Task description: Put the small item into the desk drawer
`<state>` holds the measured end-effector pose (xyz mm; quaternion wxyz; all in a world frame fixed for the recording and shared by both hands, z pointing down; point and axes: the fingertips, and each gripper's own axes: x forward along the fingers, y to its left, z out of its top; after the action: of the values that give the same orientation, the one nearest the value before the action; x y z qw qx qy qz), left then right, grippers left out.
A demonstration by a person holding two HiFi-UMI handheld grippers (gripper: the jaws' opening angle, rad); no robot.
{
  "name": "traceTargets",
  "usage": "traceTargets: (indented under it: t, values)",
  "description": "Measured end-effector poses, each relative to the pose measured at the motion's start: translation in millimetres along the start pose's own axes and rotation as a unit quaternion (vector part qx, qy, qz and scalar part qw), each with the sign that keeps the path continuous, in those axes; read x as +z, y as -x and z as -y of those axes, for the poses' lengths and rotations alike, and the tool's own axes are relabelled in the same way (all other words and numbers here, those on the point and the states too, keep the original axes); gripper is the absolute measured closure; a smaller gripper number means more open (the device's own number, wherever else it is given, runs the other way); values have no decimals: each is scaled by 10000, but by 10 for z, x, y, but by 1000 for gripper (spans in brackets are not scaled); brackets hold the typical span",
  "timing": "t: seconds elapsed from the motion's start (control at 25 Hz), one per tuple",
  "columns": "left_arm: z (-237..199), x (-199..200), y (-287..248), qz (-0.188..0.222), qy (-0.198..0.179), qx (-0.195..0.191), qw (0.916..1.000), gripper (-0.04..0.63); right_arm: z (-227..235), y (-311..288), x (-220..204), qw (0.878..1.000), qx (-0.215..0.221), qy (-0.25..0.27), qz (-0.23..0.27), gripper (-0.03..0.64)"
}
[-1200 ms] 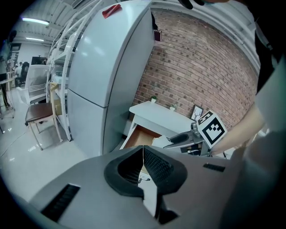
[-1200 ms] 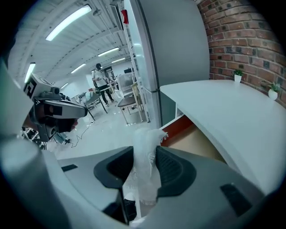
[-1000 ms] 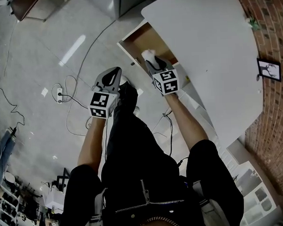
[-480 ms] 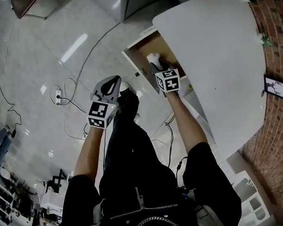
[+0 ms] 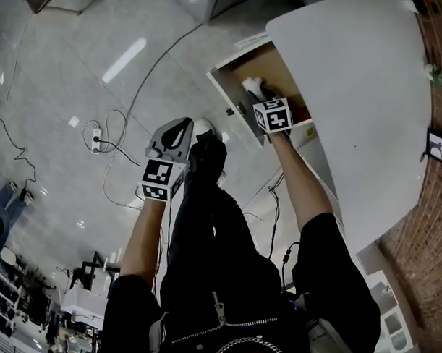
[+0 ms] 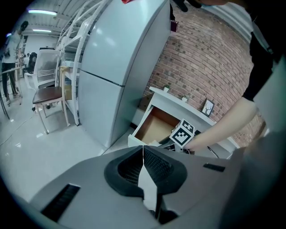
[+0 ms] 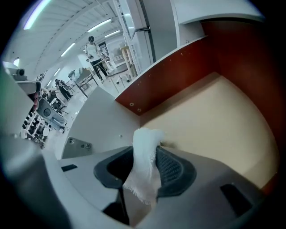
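The small item, a frayed white cloth scrap (image 7: 142, 179), sits pinched between the pads of my right gripper (image 7: 145, 150), which is shut on it. In the head view the right gripper (image 5: 253, 93) reaches down into the open desk drawer (image 5: 275, 65), and the white scrap (image 5: 252, 83) shows at its tip. The drawer's beige floor (image 7: 214, 120) lies just beyond the scrap, with its red-brown wall (image 7: 165, 74) behind. My left gripper (image 5: 180, 125) hangs over the floor left of the drawer. The left gripper (image 6: 143, 151) is shut with nothing in it, and the drawer (image 6: 155, 127) lies ahead of it.
The white desk top (image 5: 363, 95) overhangs the drawer's right side. Cables and a power strip (image 5: 96, 135) lie on the tiled floor. A tall grey cabinet (image 6: 116, 62) and a chair (image 6: 47, 96) stand left of the desk. A brick wall (image 5: 426, 244) runs behind it.
The right gripper has sunk with the white scrap from above the drawer's rim down inside the drawer. The left gripper has dropped a little and stays shut.
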<state>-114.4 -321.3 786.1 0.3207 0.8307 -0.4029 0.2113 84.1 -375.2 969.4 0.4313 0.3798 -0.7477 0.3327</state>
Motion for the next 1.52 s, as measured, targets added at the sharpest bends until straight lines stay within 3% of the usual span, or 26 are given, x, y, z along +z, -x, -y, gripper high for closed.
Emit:
traceTargets:
  t: [0.4, 0.6, 0.76, 0.84, 1.2, 1.52]
  values:
    - [-83, -121, 74, -26, 241, 159, 9996, 574, 61, -185, -144, 9992, -19, -135, -365, 442]
    - [-53, -35, 95, 32, 234, 160, 9996, 574, 19, -53, -83, 9995, -38, -129, -293, 423]
    - [-14, 76, 99, 104, 254, 153, 9995, 574, -9, 217, 99, 9995, -263, -127, 109, 476]
    - [30, 151, 107, 138, 231, 143, 9995, 574, -36, 409, 190, 9985, -395, -162, 344, 605]
    - [417, 625, 309, 310, -178, 1, 9994, 574, -414, 1423, 295, 9937, -294, -102, 1076, 611]
    - [931, 1023, 689, 614, -662, -59, 9959, 574, -761, 2664, 328, 9776, -360, 80, 2071, 612]
